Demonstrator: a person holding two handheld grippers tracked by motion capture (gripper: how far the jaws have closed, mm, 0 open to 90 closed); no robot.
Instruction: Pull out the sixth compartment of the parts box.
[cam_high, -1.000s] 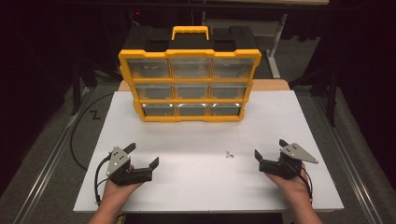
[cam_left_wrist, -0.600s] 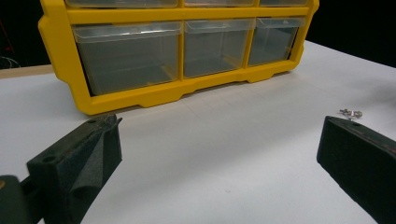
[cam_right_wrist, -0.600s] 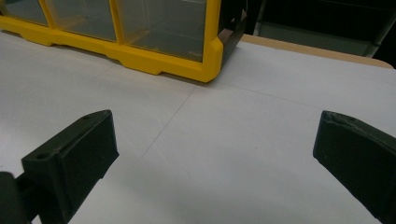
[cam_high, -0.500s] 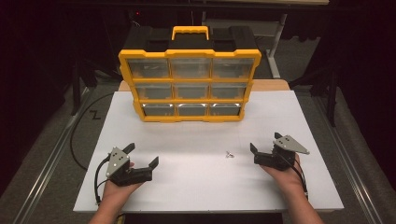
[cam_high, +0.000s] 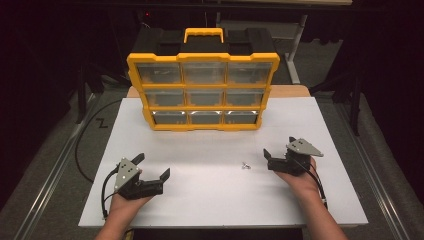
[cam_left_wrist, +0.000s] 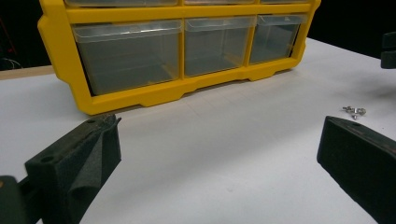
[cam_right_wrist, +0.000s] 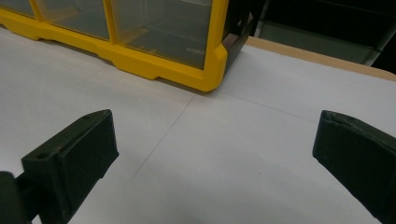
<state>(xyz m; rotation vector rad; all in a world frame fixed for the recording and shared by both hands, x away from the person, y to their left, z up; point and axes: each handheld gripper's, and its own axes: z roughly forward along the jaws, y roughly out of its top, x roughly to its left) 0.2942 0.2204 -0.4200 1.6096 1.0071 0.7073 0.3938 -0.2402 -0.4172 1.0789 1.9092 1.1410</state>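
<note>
Right claw (cam_high: 274, 159) wide, just right of small silver screws (cam_high: 245, 164) on white counter (cam_high: 215, 200); left claw (cam_high: 151, 167) wide, idle. Come low, straddle one screw, pinch gently.

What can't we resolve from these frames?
- Small metal parts: too small in the high view to tell screws from nuts, or their count; small in the left gripper view too.
- Organizer drawer contents: hazy through clear fronts; top rows cut off by the upper edge of both gripper views.
- Right gripper: its camera aims past the parts.
</note>
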